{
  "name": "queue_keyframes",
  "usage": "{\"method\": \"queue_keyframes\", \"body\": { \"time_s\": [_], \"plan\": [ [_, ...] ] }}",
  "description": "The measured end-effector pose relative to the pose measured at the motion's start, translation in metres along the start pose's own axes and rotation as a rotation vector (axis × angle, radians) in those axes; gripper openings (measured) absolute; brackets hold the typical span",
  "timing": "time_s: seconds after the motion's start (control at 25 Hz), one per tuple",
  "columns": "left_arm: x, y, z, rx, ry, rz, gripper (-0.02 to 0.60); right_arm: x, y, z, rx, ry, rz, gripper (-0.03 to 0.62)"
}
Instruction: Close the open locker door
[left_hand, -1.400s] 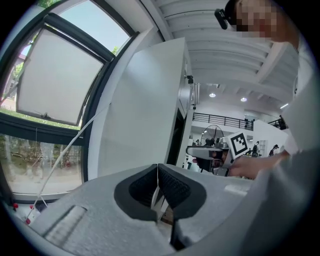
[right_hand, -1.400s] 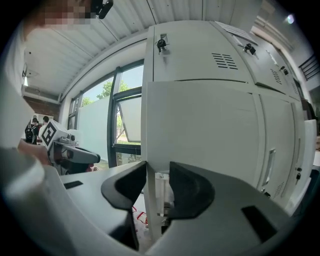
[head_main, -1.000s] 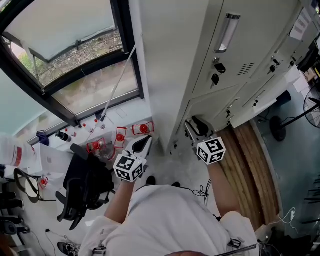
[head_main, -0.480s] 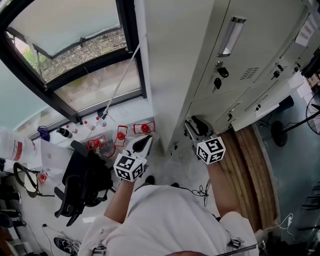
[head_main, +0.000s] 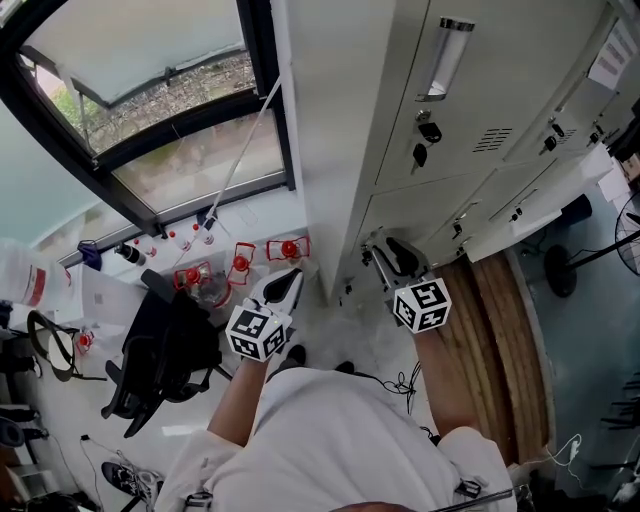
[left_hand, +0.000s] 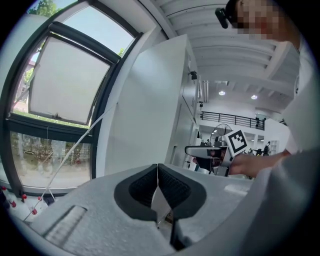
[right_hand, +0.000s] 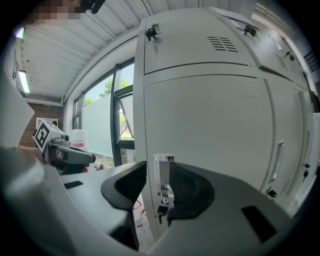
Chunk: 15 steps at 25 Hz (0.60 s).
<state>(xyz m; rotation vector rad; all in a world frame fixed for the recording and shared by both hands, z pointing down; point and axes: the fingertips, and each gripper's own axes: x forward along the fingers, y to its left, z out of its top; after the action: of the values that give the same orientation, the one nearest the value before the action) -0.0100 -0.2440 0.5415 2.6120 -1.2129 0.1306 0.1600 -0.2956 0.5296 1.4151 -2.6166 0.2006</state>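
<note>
Left to right: our left gripper (head_main: 288, 283) hung below the window (head_main: 150, 120), its fingers pressed together on nothing. Just right of it stood the lower locker door (head_main: 425, 210), which looked almost flush with its frame, though we could not tell whether it had latched. Our right gripper (head_main: 385, 252) faced the door, fingers narrowly apart and framing the handle (right_hand: 163, 167) without gripping it. Over the last second neither gripper had really moved, so we judged the closing nearly done.

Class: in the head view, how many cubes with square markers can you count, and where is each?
2. One cube on the left tongs, near the black chair; the other on the right tongs, before the lockers. None seems hidden.
</note>
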Motion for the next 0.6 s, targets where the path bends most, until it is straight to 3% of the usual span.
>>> {"method": "queue_keyframes", "body": {
  "time_s": [0.6],
  "plan": [
    [-0.016, -0.034, -0.026, 0.011, 0.043, 0.033, 0.015, -0.047, 0.005, -0.046, 0.052, 0.039, -0.027, 0.077]
  ]
}}
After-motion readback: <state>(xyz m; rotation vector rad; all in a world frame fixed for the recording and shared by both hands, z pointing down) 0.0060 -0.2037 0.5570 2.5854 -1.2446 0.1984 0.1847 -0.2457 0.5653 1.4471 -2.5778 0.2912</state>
